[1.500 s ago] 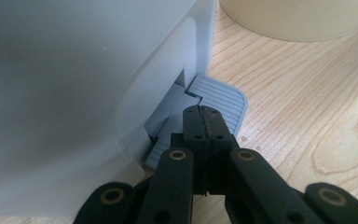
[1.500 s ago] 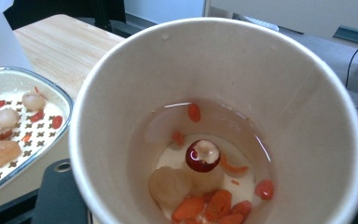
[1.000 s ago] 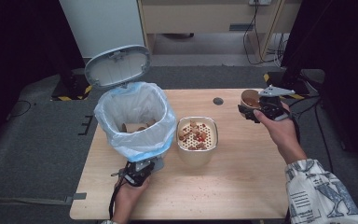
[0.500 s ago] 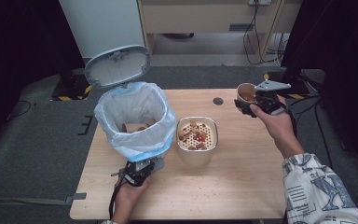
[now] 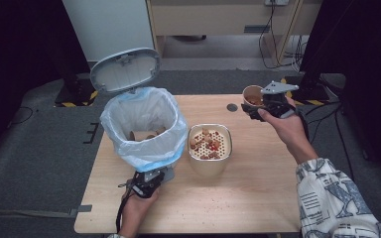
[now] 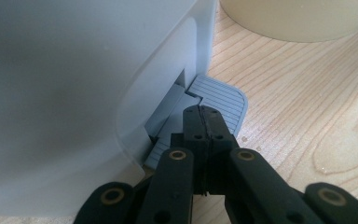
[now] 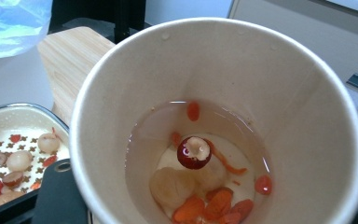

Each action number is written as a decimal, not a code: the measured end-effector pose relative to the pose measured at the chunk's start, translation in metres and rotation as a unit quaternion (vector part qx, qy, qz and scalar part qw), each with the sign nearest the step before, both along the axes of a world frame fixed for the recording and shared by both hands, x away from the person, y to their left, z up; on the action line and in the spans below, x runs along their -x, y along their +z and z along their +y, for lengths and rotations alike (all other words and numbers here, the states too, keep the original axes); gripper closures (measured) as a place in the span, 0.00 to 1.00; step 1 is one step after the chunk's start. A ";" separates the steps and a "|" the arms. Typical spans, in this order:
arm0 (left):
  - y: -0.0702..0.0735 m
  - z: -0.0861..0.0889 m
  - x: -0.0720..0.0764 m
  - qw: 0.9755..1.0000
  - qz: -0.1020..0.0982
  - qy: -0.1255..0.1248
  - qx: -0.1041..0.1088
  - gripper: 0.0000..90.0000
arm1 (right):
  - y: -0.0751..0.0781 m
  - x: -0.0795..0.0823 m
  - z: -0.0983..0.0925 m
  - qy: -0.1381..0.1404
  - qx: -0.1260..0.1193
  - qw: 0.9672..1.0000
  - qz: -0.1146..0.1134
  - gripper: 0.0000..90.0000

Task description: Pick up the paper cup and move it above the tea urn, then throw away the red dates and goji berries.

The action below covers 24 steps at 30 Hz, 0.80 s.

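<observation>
A white pedal bin [image 5: 144, 126] lined with a blue bag stands on the table's left, its grey lid [image 5: 125, 69] tipped up. My left gripper [image 5: 146, 184] is at the bin's foot. Its jaws [image 6: 204, 112] are shut together with the tips resting on the grey ribbed pedal [image 6: 219, 100]. My right gripper [image 5: 270, 104] is shut on a paper cup [image 5: 252, 95], held above the table's far right part. Inside the cup [image 7: 261, 93] are clear liquid, a red fruit, pale pieces and orange slices. A cream strainer pot [image 5: 210, 163] with fruit bits stands mid-table.
A small dark disc [image 5: 232, 107] lies on the wooden table [image 5: 258, 198] near the cup. Brown pieces lie in the bin's bag. Cables and dark stands crowd the floor behind the right side. The strainer pot's rim [image 7: 28, 108] lies to the left below the cup.
My right hand has carried the cup a little left and upward, nearer the far edge. The left gripper has stayed on the pedal and the lid stays up.
</observation>
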<state>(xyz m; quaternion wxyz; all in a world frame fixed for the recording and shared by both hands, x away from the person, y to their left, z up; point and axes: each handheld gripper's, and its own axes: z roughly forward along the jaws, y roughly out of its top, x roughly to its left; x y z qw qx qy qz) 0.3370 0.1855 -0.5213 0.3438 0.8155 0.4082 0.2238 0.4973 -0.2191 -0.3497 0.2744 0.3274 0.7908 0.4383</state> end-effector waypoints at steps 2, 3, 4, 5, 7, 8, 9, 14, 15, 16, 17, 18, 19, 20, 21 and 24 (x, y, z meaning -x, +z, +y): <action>0.000 0.000 0.000 1.000 0.000 0.000 0.000 0.99 | 0.001 0.000 0.002 0.004 0.004 1.000 -0.002 0.34; 0.000 0.000 0.000 1.000 0.000 0.000 0.000 0.99 | 0.001 0.000 0.003 0.005 0.004 1.000 -0.003 0.34; 0.000 0.000 0.000 1.000 0.000 0.000 0.001 0.99 | 0.001 0.000 0.004 0.008 0.005 1.000 -0.005 0.34; 0.000 0.000 0.000 1.000 0.000 0.000 0.000 0.99 | 0.001 0.000 0.005 0.008 0.005 1.000 -0.005 0.34; 0.000 0.000 0.000 1.000 0.000 0.000 0.000 0.99 | 0.002 -0.001 0.006 0.009 0.005 1.000 -0.007 0.34; 0.000 0.000 0.000 1.000 0.000 0.000 0.000 0.99 | 0.002 -0.001 0.006 0.009 0.004 1.000 -0.007 0.34; 0.000 0.000 0.000 1.000 0.000 0.000 0.000 0.99 | 0.002 -0.001 0.006 0.009 0.004 1.000 -0.008 0.34; 0.000 0.000 0.000 1.000 0.000 0.000 0.000 0.99 | 0.003 -0.001 0.006 0.009 0.003 1.000 -0.008 0.34; 0.000 0.000 0.000 1.000 0.000 0.000 0.001 0.99 | 0.003 0.000 0.007 0.009 0.003 1.000 -0.009 0.34; 0.000 0.000 0.000 1.000 -0.001 0.000 0.000 0.99 | 0.004 -0.001 0.007 0.009 0.002 1.000 -0.010 0.34; 0.000 0.000 0.000 1.000 0.000 0.000 0.000 0.99 | 0.004 -0.001 0.007 0.009 0.002 1.000 -0.010 0.34; 0.000 0.000 0.000 1.000 0.000 0.000 0.001 0.99 | 0.004 -0.001 0.007 0.009 0.004 1.000 -0.010 0.34; 0.000 0.000 0.000 1.000 0.000 0.000 0.001 0.99 | 0.004 -0.001 0.007 0.008 0.004 1.000 -0.009 0.34; 0.000 0.000 0.000 1.000 0.000 0.000 0.001 0.99 | 0.005 -0.001 0.008 0.007 0.004 1.000 -0.011 0.34; 0.000 0.000 0.000 1.000 0.001 0.000 0.000 0.99 | 0.005 -0.001 0.010 0.005 0.004 1.000 -0.011 0.34; 0.000 0.000 0.000 1.000 0.001 0.001 -0.001 0.99 | 0.007 -0.002 0.017 0.010 0.005 1.000 -0.016 0.34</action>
